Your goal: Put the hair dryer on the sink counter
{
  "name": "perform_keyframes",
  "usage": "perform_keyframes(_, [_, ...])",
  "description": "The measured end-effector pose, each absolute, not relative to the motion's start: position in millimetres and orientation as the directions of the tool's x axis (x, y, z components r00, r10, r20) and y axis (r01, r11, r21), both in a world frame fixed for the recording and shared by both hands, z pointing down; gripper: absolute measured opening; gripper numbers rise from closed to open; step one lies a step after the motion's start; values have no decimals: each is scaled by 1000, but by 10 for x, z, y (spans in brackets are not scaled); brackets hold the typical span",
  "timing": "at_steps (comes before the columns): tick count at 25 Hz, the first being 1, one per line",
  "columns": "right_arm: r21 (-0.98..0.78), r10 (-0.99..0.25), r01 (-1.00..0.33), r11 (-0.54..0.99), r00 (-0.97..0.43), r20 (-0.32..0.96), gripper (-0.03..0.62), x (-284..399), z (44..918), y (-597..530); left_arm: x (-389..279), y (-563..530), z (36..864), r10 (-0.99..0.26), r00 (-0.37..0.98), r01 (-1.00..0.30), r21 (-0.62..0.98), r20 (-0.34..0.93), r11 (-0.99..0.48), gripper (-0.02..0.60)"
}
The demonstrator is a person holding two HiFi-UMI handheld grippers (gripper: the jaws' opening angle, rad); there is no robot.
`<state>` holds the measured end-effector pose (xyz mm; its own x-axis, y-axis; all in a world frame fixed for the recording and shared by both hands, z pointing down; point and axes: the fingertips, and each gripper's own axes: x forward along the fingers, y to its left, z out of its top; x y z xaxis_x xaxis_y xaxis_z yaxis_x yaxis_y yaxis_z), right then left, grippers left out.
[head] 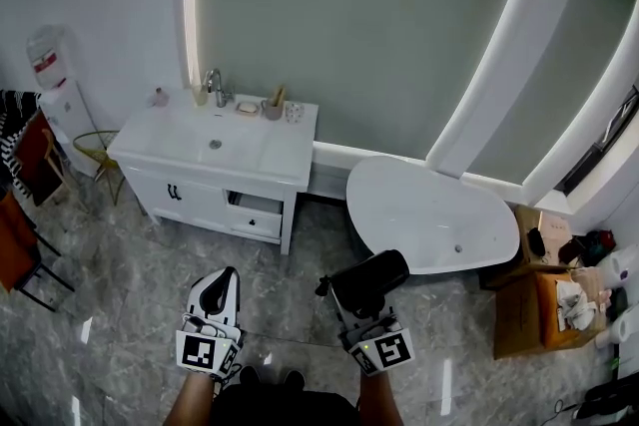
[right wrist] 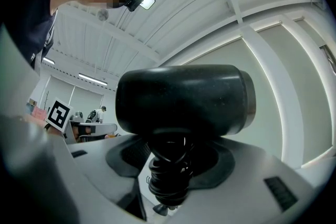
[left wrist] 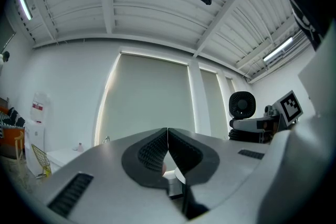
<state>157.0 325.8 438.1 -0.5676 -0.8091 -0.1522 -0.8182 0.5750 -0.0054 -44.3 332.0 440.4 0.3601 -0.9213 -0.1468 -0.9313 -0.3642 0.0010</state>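
Note:
A black hair dryer (head: 367, 278) (right wrist: 185, 99) stands in my right gripper (head: 356, 302) (right wrist: 170, 170), whose jaws are shut on its cord-wrapped handle; its barrel lies across above the jaws. My left gripper (head: 213, 297) (left wrist: 167, 150) is shut with nothing between its pads and points up toward the wall. Both are held low over the marble floor, well in front of the white sink counter (head: 275, 153), which stands at the back left with its basin (head: 212, 141) and tap (head: 215, 87). From the left gripper view the dryer (left wrist: 242, 105) shows at the right.
A soap dish (head: 247, 108), a cup (head: 273, 108) and small bottles line the counter's back edge. A white bathtub (head: 429, 214) lies to the right, with cardboard boxes (head: 544, 294) beyond it. A water dispenser (head: 62, 100), a wire chair (head: 98, 152) and dark chairs (head: 25, 214) stand left.

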Motion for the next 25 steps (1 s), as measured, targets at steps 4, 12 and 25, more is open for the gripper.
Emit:
perform_keyframes(4, [5,-813,-822,569,-563,-146,229,1723,4408,3206,-418,3284,4381,-929,340,-939,-3,-149,-343,26])
perform_keyframes(12, [30,-816,-824,565,-564,-129,229,1984,4462,3053,-343,3172,4327,-942,304,-952,-14,-143,-305,25])
perform_keyframes(25, [23,-808,-817,577,-574,-131,229,2005,4627,2628,-367,2787,4539,-946,293,-956,-11,-136,-295,25])
